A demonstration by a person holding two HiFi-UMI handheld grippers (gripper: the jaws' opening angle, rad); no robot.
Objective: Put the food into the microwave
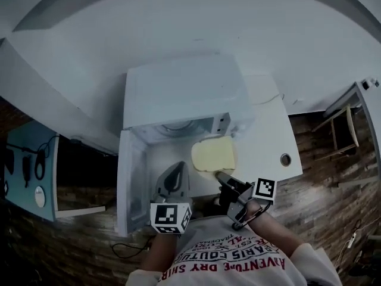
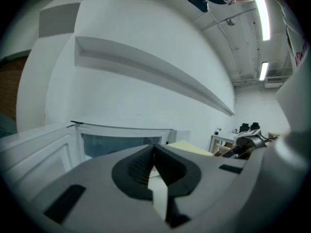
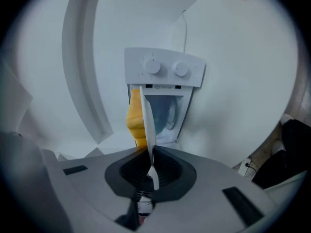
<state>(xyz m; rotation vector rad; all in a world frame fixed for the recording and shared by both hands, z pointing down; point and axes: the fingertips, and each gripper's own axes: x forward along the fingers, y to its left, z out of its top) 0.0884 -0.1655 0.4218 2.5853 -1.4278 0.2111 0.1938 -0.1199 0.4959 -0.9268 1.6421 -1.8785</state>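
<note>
Gripping a plate (image 3: 146, 115) of yellow food (image 3: 134, 119) by its rim in the shut right claw (image 3: 148, 152), open microwave (image 3: 165, 71) straight ahead. Nothing in the closed left claw (image 2: 154, 150).

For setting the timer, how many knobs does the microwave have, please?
2, side by side on the control panel: one knob, the other knob. None seems hidden.

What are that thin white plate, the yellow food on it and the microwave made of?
Plate: thin, stiff and smooth white, seen edge-on in the right gripper's shut jaws. It is likely plastic or ceramic, but that is hard to tell.
Food: yellow, matte and blocky, maybe sponge cake or a foam prop.
Microwave: white matte casing, probably painted metal or plastic.
</note>
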